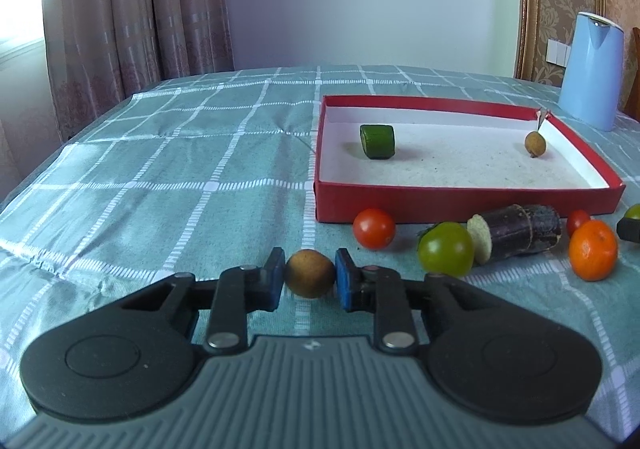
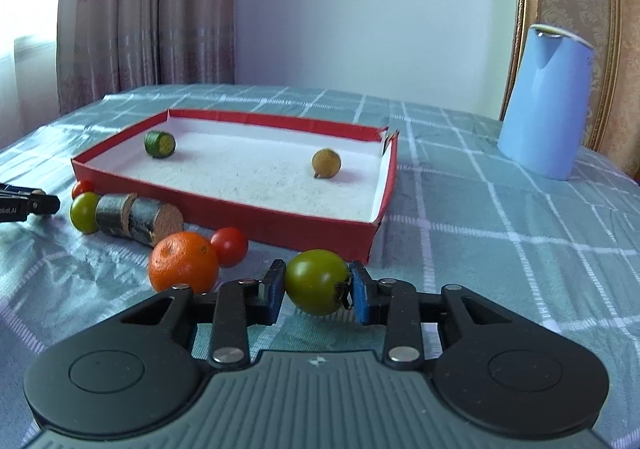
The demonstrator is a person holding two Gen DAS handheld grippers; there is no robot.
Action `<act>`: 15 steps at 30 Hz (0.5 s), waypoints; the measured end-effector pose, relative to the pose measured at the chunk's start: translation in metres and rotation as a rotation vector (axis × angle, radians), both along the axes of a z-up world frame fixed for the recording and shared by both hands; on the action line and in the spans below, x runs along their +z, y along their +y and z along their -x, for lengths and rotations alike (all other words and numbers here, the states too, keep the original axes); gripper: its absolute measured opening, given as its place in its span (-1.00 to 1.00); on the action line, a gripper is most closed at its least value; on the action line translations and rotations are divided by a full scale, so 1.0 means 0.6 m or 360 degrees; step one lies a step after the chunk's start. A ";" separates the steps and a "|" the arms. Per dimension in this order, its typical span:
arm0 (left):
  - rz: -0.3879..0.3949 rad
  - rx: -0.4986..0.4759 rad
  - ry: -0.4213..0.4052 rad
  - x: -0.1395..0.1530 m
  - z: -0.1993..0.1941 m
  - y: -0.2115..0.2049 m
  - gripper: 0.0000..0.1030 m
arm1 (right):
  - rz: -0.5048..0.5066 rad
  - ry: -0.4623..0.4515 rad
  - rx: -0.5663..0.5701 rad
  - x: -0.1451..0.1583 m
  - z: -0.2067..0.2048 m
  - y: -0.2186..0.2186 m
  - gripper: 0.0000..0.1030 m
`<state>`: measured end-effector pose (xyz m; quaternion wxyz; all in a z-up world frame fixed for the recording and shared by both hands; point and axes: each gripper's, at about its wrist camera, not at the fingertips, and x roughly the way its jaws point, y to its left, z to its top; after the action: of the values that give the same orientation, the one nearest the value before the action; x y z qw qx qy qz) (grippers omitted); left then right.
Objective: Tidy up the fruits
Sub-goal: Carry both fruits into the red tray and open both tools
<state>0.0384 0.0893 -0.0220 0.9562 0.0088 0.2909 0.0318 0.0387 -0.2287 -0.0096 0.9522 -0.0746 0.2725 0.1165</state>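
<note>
Left wrist view: the left gripper (image 1: 310, 279) pinches a small round brown fruit (image 1: 310, 277) on the green checked tablecloth (image 1: 160, 169), short of the red cardboard box (image 1: 440, 203); round and smooth, it may squirt free on lifting. The right gripper (image 2: 318, 283) clamps a green tomato (image 2: 318, 281).
</note>
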 end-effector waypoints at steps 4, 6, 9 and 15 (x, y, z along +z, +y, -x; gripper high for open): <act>0.0037 -0.0032 -0.0017 0.014 0.003 -0.005 -0.54 | -0.0004 -0.0033 0.0002 0.011 0.005 -0.002 -0.35; 0.0033 -0.0041 -0.0032 0.020 0.001 -0.010 -0.54 | -0.0005 -0.0051 -0.0004 0.018 0.004 -0.003 -0.35; 0.0037 -0.0052 -0.0036 0.028 -0.009 -0.020 -0.54 | -0.0001 -0.0067 -0.0011 0.023 -0.003 -0.003 -0.35; 0.0051 -0.0081 -0.0047 0.043 -0.042 -0.045 -0.54 | 0.0001 -0.0113 -0.0008 0.041 -0.021 0.010 -0.35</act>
<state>0.0638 0.0624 0.0040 0.9609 0.0006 0.2769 0.0028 0.0515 -0.2228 0.0147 0.9615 -0.0783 0.2386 0.1113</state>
